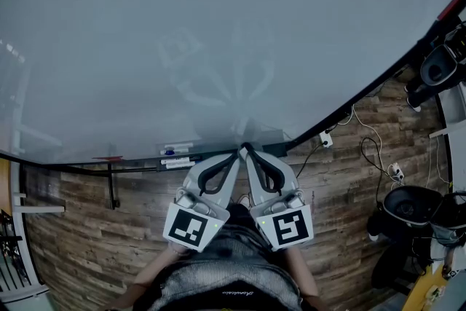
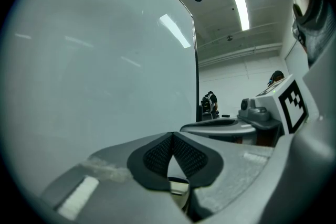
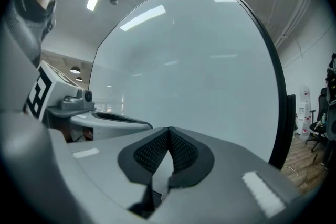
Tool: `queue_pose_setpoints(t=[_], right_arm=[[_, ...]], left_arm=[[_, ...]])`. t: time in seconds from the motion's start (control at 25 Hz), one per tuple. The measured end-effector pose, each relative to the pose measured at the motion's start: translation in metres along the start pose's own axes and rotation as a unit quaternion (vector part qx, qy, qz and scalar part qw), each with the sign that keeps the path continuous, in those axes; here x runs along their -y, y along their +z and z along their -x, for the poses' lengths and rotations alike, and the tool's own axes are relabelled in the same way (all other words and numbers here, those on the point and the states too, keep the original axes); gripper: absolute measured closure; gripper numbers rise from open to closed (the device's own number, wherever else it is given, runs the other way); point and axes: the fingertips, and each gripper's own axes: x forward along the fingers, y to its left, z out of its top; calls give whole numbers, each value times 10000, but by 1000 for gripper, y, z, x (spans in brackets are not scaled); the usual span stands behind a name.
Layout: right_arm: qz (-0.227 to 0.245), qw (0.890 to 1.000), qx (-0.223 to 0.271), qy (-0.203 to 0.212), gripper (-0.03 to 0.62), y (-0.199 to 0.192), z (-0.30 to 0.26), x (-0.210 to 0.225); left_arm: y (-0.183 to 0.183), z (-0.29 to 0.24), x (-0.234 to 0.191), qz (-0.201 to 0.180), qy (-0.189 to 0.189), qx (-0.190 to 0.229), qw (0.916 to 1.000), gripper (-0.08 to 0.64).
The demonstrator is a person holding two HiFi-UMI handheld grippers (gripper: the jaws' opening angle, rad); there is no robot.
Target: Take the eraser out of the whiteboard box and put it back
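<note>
Counted two grippers side by side below the whiteboard [image 1: 218,33]'s bottom edge: left gripper [image 2: 172,136] with jaws fully together on nothing, right gripper [image 3: 168,131] likewise closed and empty, tips just beside each other. Counted one whiteboard and one whiteboard box [image 1: 177,156] on that bottom edge, just left of the gripper tips and untouched. Cannot pick out the eraser among the small bits in the box, too small to tell.
</note>
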Motion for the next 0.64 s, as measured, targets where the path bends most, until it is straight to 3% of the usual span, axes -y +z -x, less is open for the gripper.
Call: queue_pose_setpoints(t=[0.64], right_arm=[[65, 9999, -84, -17, 591, -3, 7, -2]], left_arm=[[-3, 3, 4, -21, 11, -22, 10000, 555]])
